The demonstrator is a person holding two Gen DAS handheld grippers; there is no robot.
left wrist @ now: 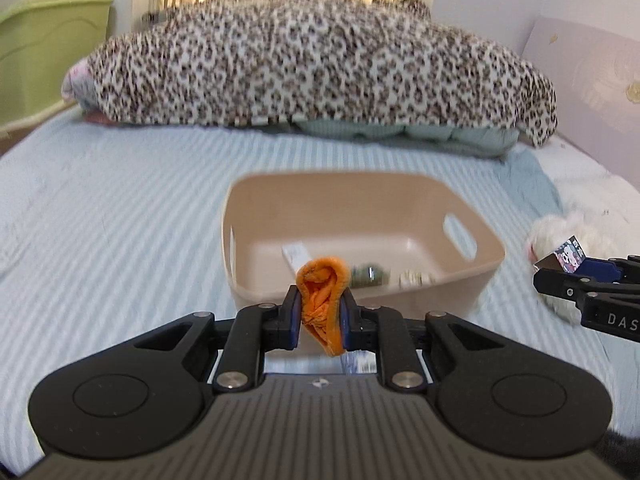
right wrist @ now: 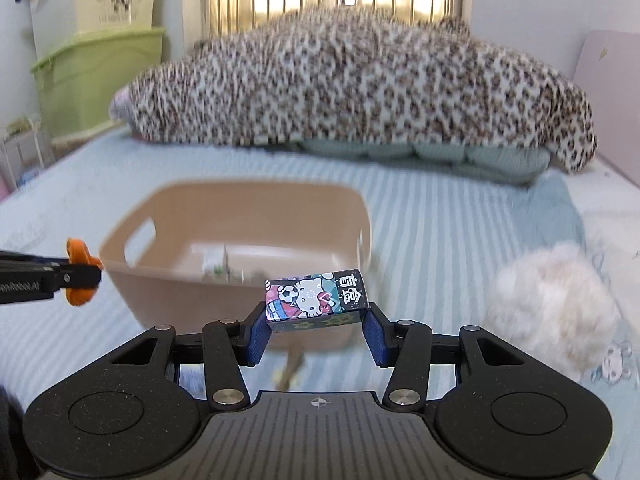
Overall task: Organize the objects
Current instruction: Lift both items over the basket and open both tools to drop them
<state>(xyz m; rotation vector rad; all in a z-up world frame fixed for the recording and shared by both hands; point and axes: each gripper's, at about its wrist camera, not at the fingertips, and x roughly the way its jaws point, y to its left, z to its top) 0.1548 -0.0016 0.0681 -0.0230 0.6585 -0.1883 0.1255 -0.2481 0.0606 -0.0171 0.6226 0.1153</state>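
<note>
A beige plastic bin point(left wrist: 476, 276) with handle slots sits on the striped bed; it also shows in the right wrist view point(right wrist: 132, 280). Small items lie on its floor, among them a white box point(left wrist: 294, 254). My left gripper point(left wrist: 321, 312) is shut on an orange cloth piece point(left wrist: 324, 300), held just before the bin's near wall. My right gripper point(right wrist: 317, 326) is shut on a small cartoon-printed box point(right wrist: 316, 300), held near the bin's right front corner. Each gripper shows in the other's view: the right gripper point(left wrist: 576, 276), the left gripper point(right wrist: 80, 274).
A white fluffy toy point(right wrist: 552, 300) lies on the bed right of the bin, also in the left wrist view point(left wrist: 568, 236). A leopard-print blanket pile point(left wrist: 312, 60) covers the far end of the bed. Green storage boxes point(right wrist: 96, 76) stand at the left. A pink headboard point(left wrist: 592, 80) is at the right.
</note>
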